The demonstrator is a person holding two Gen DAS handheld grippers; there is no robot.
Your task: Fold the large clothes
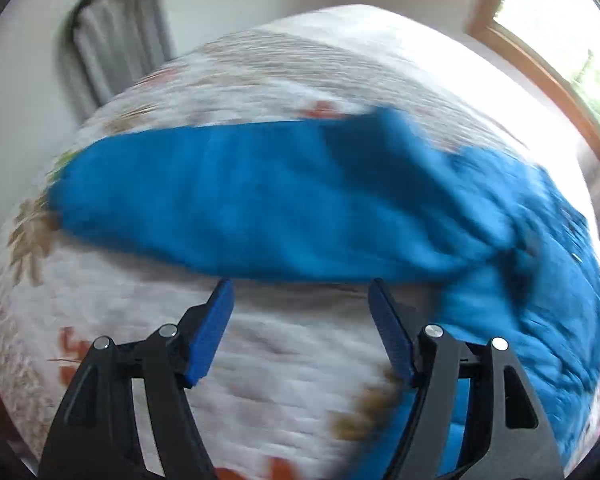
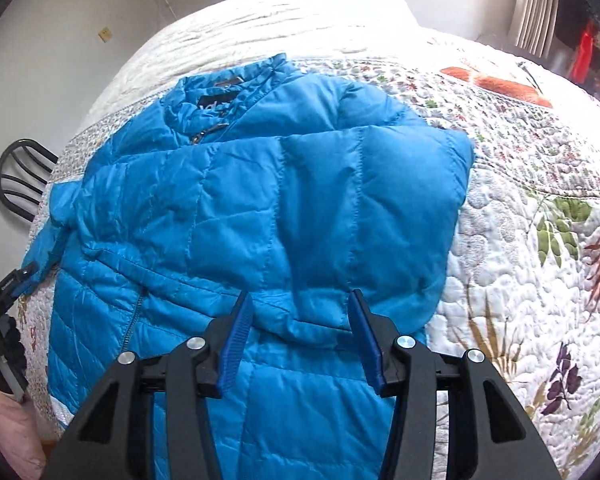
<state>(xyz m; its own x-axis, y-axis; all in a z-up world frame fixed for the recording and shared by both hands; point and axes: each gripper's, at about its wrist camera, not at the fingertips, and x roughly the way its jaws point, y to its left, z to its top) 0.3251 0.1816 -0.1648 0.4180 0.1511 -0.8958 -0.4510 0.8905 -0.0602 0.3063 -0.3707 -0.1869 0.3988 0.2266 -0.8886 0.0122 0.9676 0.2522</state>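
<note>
Hovering with jaws apart and nothing between them: right claw (image 2: 300,300) over the blue jacket (image 2: 260,184), one sleeve folded across its front; left claw (image 1: 300,284) likewise wide above the quilted bed (image 1: 280,360), jacket beyond.

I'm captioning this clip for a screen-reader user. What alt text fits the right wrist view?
A blue puffer jacket lies on a floral quilt, one sleeve folded across its front. The right gripper hangs over it, jaws open and empty.
</note>
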